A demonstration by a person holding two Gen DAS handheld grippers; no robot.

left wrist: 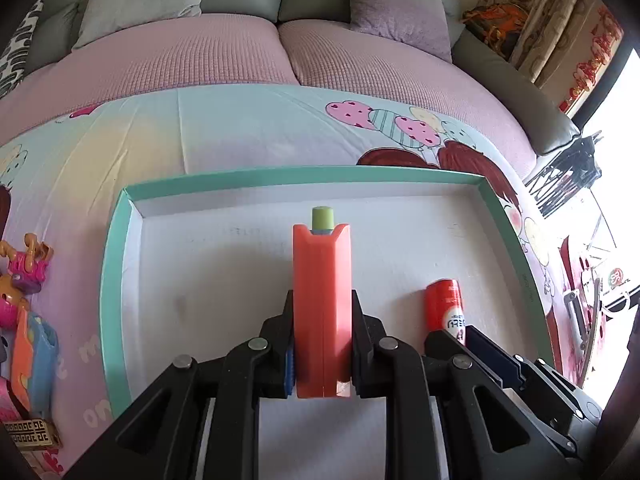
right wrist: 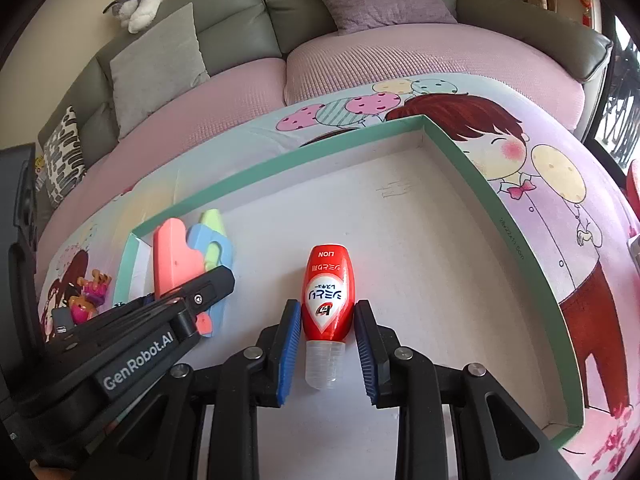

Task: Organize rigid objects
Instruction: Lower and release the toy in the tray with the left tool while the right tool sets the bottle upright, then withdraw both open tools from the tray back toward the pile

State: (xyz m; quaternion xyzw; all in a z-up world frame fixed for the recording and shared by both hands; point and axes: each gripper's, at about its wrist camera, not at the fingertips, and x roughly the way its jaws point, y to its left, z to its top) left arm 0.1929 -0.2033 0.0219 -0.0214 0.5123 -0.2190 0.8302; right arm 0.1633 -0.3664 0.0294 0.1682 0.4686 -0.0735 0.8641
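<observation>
Left gripper [left wrist: 322, 344] is pinching a coral-orange toy block [left wrist: 322, 312] with a green peg [left wrist: 322, 218] at its far tip, held over the white floor of the shallow teal-rimmed box lid [left wrist: 280, 176], about centre. From the right wrist view the same toy [right wrist: 176, 256] shows coral, blue and green parts at 9 o'clock. Right gripper [right wrist: 327, 344] is spread, blue pads [right wrist: 290, 352] on either side of a red LION bottle [right wrist: 326, 292] lying flat in the tray, clear cap toward the camera; pads sit just beside it, contact unclear. Pink and orange toys [left wrist: 24, 280] lie on the cartoon-print sheet [left wrist: 240, 128] at 9 o'clock outside the lid.
</observation>
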